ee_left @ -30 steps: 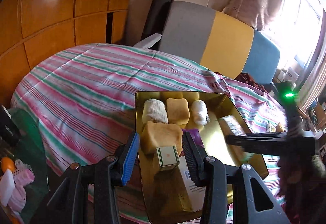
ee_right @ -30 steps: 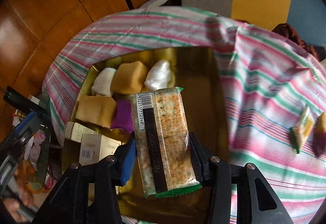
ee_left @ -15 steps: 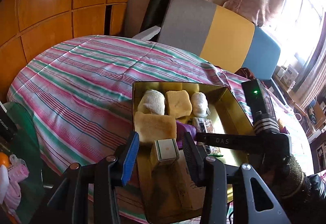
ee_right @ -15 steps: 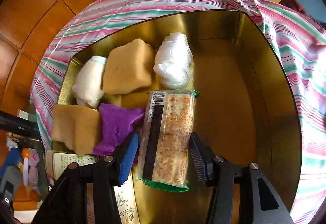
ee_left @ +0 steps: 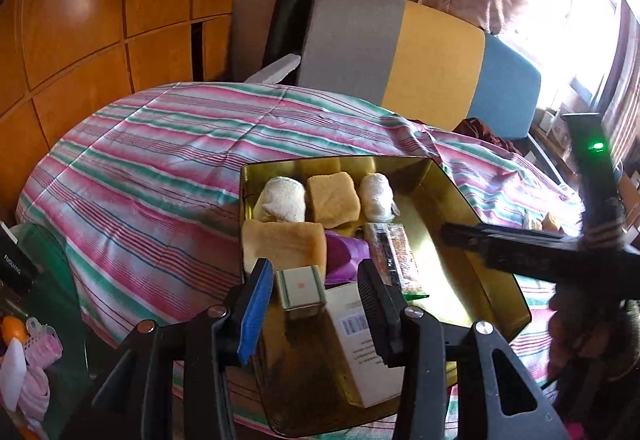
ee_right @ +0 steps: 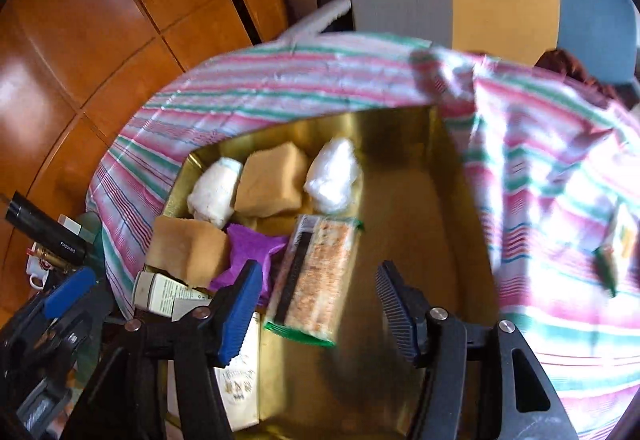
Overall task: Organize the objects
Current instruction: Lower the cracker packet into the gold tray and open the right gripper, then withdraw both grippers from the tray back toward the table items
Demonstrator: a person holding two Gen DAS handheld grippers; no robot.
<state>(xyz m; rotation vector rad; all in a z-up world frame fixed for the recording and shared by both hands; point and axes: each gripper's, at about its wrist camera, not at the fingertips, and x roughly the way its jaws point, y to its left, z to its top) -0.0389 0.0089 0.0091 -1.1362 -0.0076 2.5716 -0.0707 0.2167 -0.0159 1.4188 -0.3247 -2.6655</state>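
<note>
While the right claw (ee_right: 320, 304) is released above the cracker pack (ee_right: 316, 276), lift straight from the tin (ee_right: 460, 175); left claw (ee_left: 312, 304) stands unclenched.

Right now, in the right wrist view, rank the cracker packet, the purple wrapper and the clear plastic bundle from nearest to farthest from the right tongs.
1. cracker packet, just ahead of the open right tongs, left of centre.
2. purple wrapper, farther left.
3. clear plastic bundle, at the gold tin's far end.
</note>
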